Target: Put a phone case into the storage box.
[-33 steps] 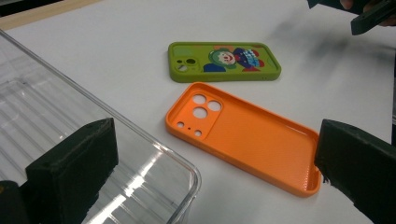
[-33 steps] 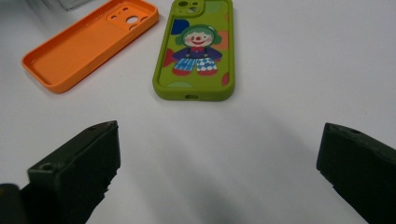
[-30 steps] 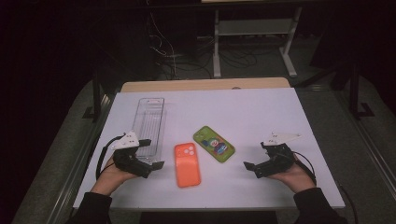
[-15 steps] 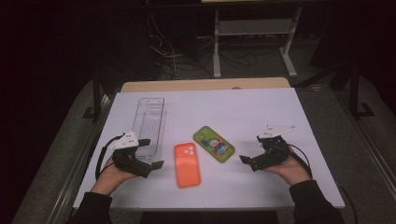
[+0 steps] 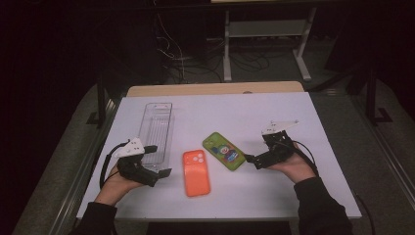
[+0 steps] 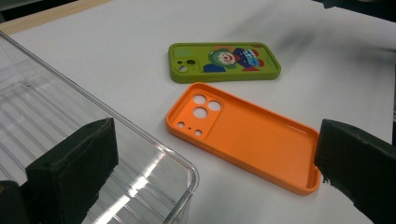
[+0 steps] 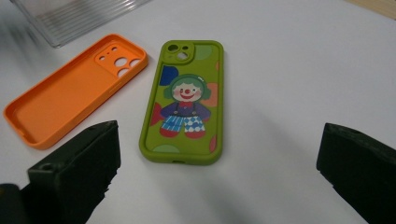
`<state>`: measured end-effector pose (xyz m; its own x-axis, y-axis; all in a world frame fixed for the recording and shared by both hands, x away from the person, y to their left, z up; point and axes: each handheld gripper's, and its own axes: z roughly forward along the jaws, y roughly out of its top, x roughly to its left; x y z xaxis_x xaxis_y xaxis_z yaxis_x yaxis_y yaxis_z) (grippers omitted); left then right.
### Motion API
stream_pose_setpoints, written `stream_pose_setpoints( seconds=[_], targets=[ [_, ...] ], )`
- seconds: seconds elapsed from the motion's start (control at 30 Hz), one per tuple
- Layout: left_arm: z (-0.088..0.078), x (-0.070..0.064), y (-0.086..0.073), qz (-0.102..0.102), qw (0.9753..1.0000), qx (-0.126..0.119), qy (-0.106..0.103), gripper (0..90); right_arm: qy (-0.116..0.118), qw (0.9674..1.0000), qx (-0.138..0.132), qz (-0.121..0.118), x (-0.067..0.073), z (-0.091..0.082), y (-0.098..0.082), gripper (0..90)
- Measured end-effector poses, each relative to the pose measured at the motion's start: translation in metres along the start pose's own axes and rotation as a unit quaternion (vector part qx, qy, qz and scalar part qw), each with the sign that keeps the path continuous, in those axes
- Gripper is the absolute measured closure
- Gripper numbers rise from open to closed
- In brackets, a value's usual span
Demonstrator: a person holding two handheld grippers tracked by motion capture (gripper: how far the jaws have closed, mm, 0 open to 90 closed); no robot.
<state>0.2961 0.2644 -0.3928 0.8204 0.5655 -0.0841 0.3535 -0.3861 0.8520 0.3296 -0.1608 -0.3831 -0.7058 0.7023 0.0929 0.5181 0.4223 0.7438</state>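
Observation:
An orange phone case (image 5: pixel 196 172) lies inside-up on the white table, camera holes toward the far side. To its right a green case with a clown picture (image 5: pixel 224 151) lies slanted. My left gripper (image 5: pixel 159 160) rests open at the near end of a clear plastic tray (image 5: pixel 156 129), left of the orange case. In the left gripper view one jaw stands over the tray (image 6: pixel 70 116), with the orange case (image 6: pixel 243 140) and green case (image 6: pixel 224 61) ahead. My right gripper (image 5: pixel 255 149) is open just right of the green case (image 7: pixel 187 102), which lies between and beyond its jaws.
The white table sheet (image 5: pixel 293 107) has a wooden edge (image 5: pixel 215 89) at the back. Desk legs and cables (image 5: pixel 181 68) stand on the dark floor behind. In the right gripper view the orange case (image 7: pixel 70 93) and the tray corner (image 7: pixel 79 16) lie at upper left.
My right gripper has moved left and slightly forward toward the green case. The left gripper and both cases have stayed where they were.

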Motion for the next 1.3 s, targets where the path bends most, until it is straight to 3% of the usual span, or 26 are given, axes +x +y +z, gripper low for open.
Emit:
stream_pose_setpoints(
  seconds=[0.47, 0.73, 1.07, 1.13, 1.3],
  targets=[
    [-0.001, 0.000, 0.001, 0.002, 1.0000, 0.004, -0.001, 0.0, 0.007, 0.9999, 0.010, -0.004, 0.008, 0.022, 0.020, 0.0],
    [-0.001, -0.001, 0.001, 0.002, 1.0000, 0.002, -0.004, 0.0, 0.024, 0.9993, 0.025, -0.015, 0.024, 0.043, 0.033, 0.5],
    [0.000, -0.002, 0.001, -0.002, 1.0000, -0.003, -0.005, 0.0, 0.050, 0.9981, 0.034, -0.012, 0.038, 0.067, 0.043, 27.4],
    [-0.001, -0.001, 0.001, 0.000, 1.0000, -0.004, -0.005, 0.0, 0.063, 0.9970, 0.044, -0.009, 0.042, 0.078, 0.045, 39.7],
    [-0.001, -0.001, 0.001, -0.001, 1.0000, -0.005, -0.006, 0.0, 0.077, 0.9948, 0.063, -0.021, 0.052, 0.092, 0.047, 60.2]
  ],
)
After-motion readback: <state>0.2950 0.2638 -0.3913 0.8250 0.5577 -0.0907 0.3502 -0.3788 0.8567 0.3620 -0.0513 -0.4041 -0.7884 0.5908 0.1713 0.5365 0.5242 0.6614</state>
